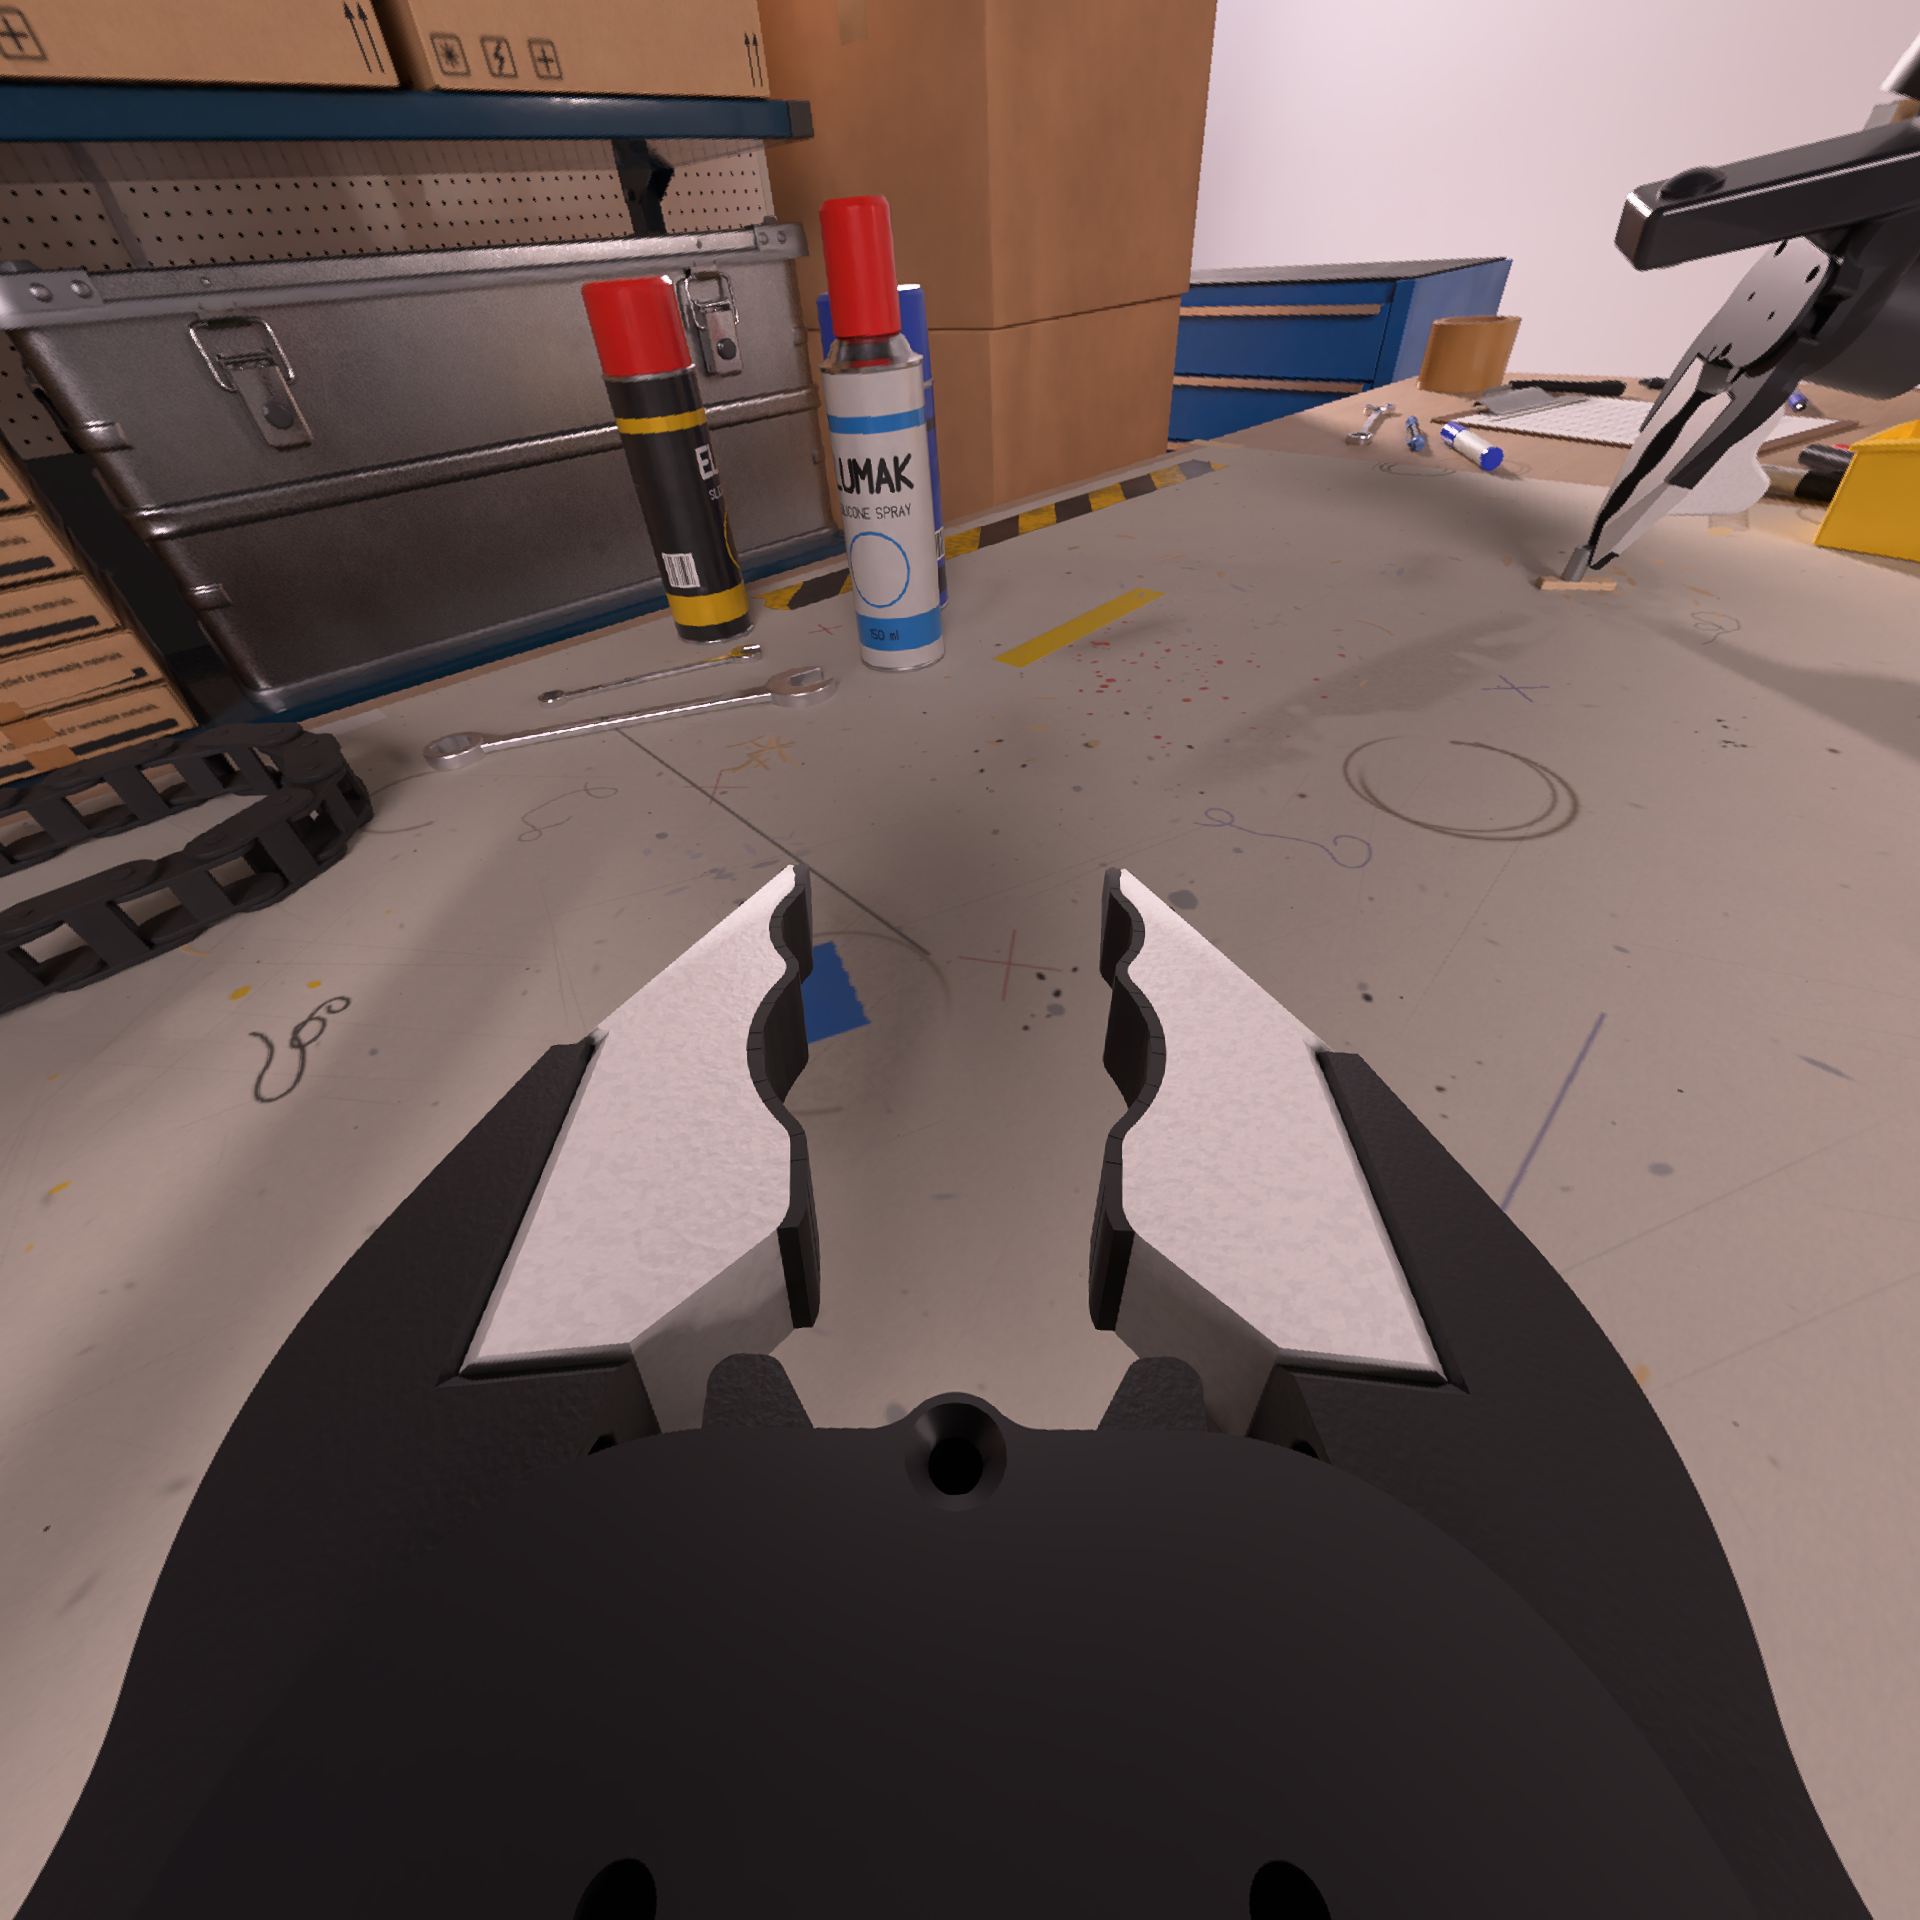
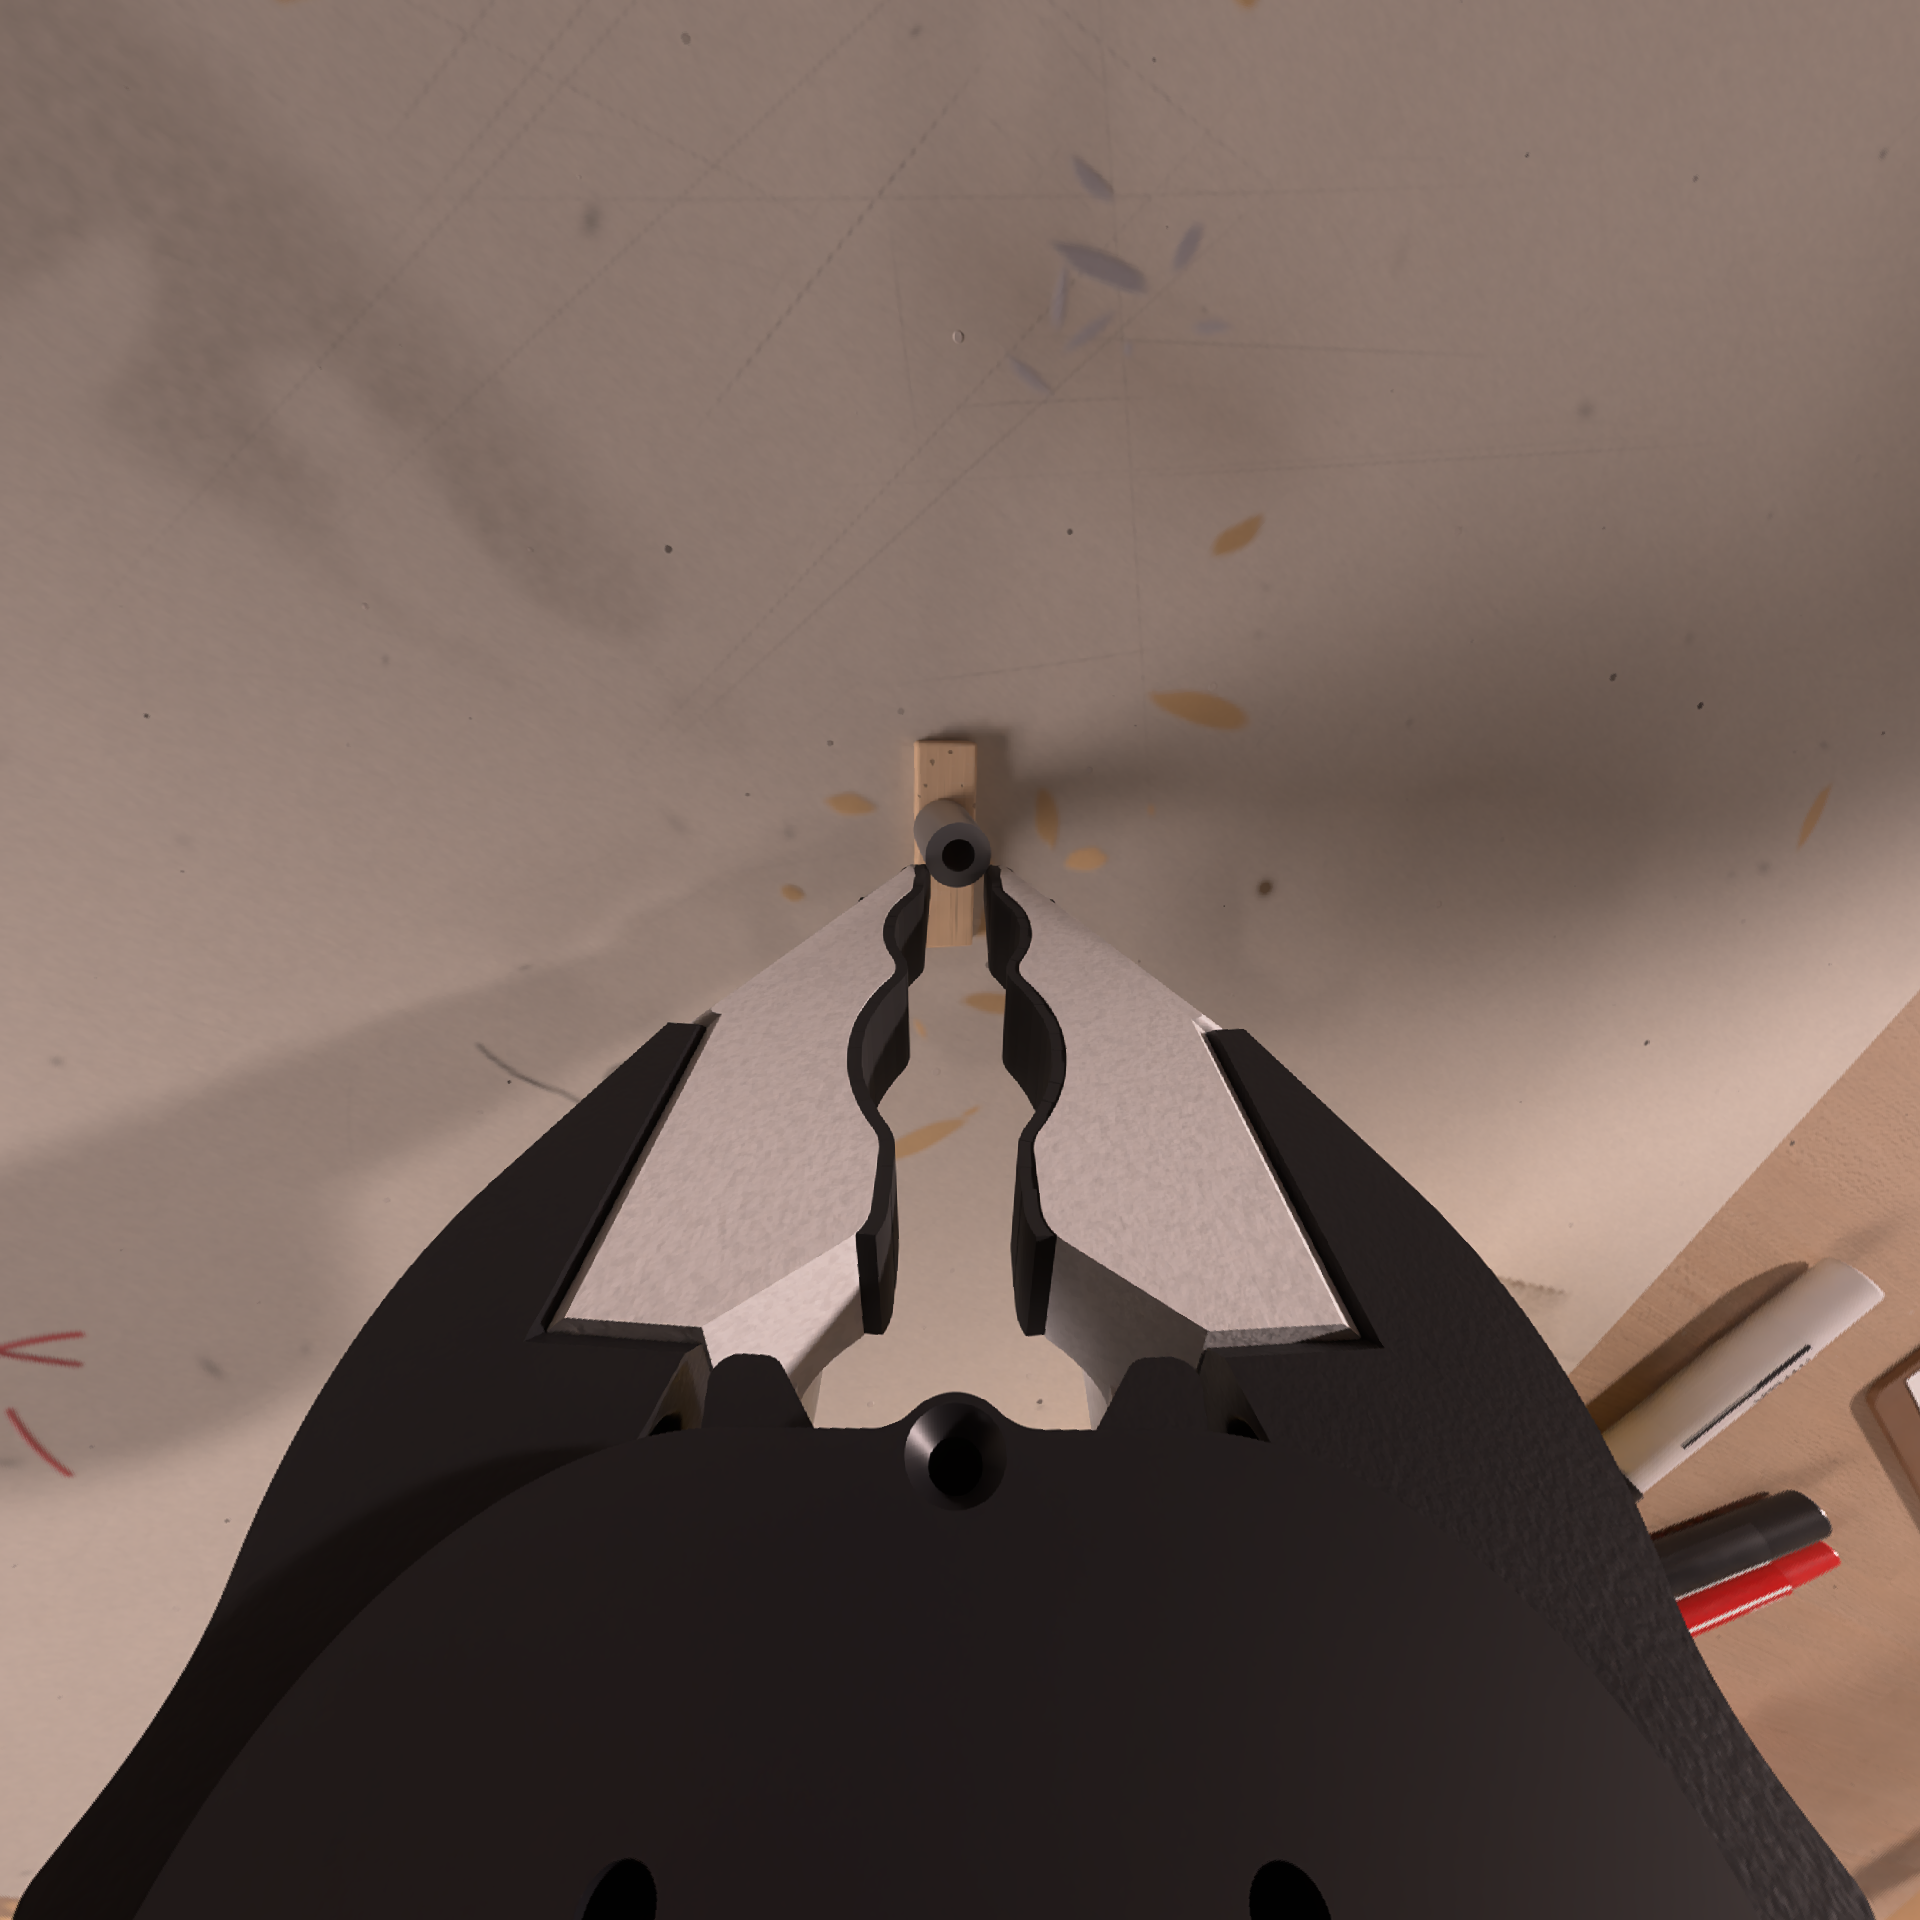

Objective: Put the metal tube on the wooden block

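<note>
Right gripper (image 2: 956, 883): the metal tube (image 2: 954, 847) is pinched at the very tips of the fingers, which are drawn in close around it.
Left gripper (image 1: 956, 883): its fingers are spread wide and nothing is held; it is kept low over the counter (image 1: 1299, 1091), well apart from the work.
Tube position: its bore is seen end-on just beyond the fingertips, directly over the wooden block (image 2: 945, 774); whether it already touches the block cannot be told.
Block: a small pale strip is laid flat on the counter, running straight ahead between and past the fingertips.
Handling: the tube is judged stiff, light and smooth, so it is likely to roll or slip off the narrow block.
Hold: a grip across the round wall near the upper end is judged best, kept square.
</note>
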### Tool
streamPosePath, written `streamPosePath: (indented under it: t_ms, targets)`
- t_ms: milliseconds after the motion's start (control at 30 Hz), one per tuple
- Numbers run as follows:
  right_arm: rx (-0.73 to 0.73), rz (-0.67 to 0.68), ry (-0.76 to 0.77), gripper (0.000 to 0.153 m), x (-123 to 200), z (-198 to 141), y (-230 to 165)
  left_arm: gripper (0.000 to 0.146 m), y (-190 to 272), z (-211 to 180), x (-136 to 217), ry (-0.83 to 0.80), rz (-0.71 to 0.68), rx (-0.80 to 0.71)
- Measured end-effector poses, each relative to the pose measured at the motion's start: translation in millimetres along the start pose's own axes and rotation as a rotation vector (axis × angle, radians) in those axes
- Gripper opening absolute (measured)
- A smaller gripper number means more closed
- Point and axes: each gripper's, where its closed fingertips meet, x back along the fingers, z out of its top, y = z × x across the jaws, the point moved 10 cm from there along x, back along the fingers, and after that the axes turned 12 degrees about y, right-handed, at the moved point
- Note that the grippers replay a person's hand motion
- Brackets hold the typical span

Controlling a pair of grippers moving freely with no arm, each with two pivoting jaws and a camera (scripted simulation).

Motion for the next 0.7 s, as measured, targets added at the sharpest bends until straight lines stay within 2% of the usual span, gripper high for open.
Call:
streamPosePath:
  t_ms: [33, 100, 133, 200, 300, 500, 700]
  targets:
    - [-0.001, -0.003, 0.001, 0.01, -0.3, -0.4, 0.4, 0.056, 0.1, -0.1, -0.1, -0.001, 0.0, -0.001]
    - [-0.001, -0.007, 0.001, 0.0, -2.0, -2.0, 1.0, 0.056, 0.3, -0.2, -0.4, -0.003, 0.001, -0.003]
    - [-0.001, -0.012, 0.003, 0.003, -2.3, -2.5, 1.2, 0.056, 0.4, -0.2, -0.5, -0.004, 0.002, -0.004]
    - [-0.003, -0.03, 0.021, 0.025, -0.8, -2.7, 2.1, 0.056, 0.5, -0.3, -0.6, -0.005, 0.002, -0.006]
    - [-0.018, -0.074, 0.083, 0.037, 7.2, 0.3, 4.7, 0.056, 0.7, -0.4, -0.7, -0.006, 0.003, -0.008]
    - [-0.035, -0.154, 0.286, 0.04, 37.3, 14.4, 1.8, 0.056, 1.5, -0.9, -2.0, -0.016, 0.006, -0.018]
    - [-0.09, -0.137, 0.574, 0.043, 68.5, 31.2, -22.0, 0.056, 1.8, -1.3, -2.6, -0.021, 0.009, -0.023]
